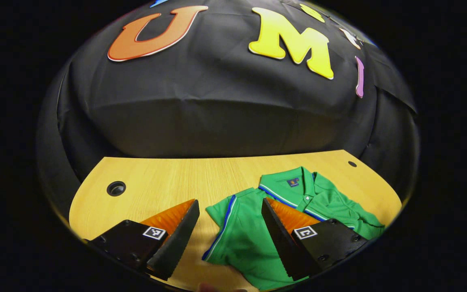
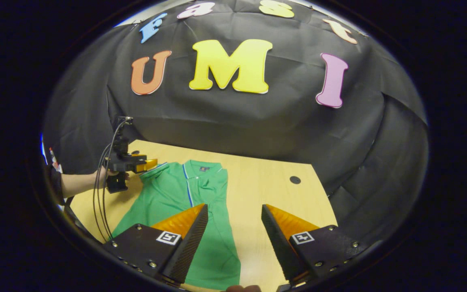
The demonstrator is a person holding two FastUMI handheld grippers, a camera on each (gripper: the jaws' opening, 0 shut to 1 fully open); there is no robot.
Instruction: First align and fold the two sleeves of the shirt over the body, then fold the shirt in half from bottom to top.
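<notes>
Shirt (image 2: 185, 202) is laid flat on the surface (image 2: 266, 190), collar (image 1: 288, 184) toward the wall. Its unfolded sleeve (image 1: 233, 219) lies between the fingers of the left tool (image 1: 230, 235), which is wide open and empty; the right tool (image 2: 234, 239), likewise open, is held beside the shirt's folded edge.

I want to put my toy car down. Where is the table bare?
Bare wood lies right of the green shirt toward the cable hole, and along the table behind the collar. Crowded: the shirt's far sleeve, where the left claw hovers.
</notes>
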